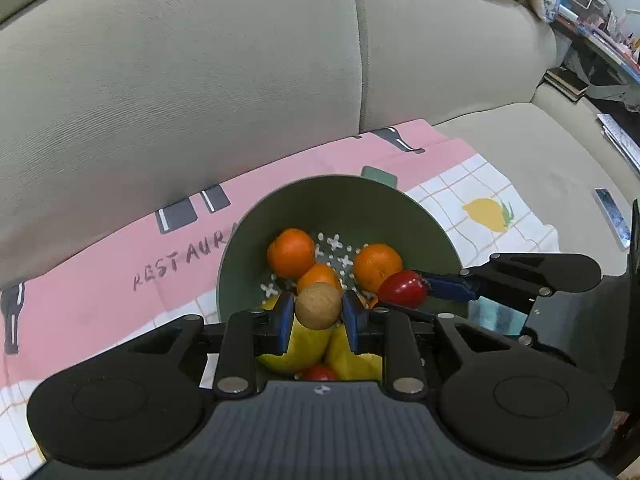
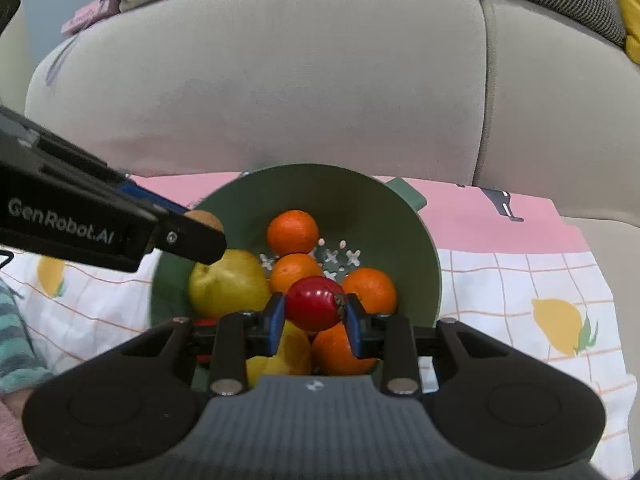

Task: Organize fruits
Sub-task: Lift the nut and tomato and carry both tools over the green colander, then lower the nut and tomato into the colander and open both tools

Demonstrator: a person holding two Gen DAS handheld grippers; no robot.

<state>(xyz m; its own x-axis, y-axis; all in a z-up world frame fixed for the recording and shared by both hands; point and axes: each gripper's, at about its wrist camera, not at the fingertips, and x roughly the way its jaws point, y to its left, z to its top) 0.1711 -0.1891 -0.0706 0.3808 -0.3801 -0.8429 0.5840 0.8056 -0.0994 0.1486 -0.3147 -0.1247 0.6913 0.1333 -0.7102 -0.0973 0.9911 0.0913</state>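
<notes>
A green colander bowl (image 1: 256,240) (image 2: 384,208) stands on a printed cloth and holds several oranges (image 1: 291,252) (image 2: 292,232) and yellow pears (image 2: 228,284) (image 1: 308,344). My left gripper (image 1: 319,312) is shut on a brown round fruit (image 1: 319,306) and holds it over the bowl's near rim; that fruit peeks out in the right wrist view (image 2: 206,218). My right gripper (image 2: 315,312) is shut on a red fruit (image 2: 314,303) just above the oranges; it shows in the left wrist view (image 1: 402,289).
The pink and white checked cloth (image 1: 100,264) (image 2: 520,280) lies on a beige sofa seat, with the sofa back (image 1: 180,80) right behind the bowl. A phone-like object (image 1: 612,216) lies on the seat to the right. A striped sleeve (image 2: 12,340) is at the left.
</notes>
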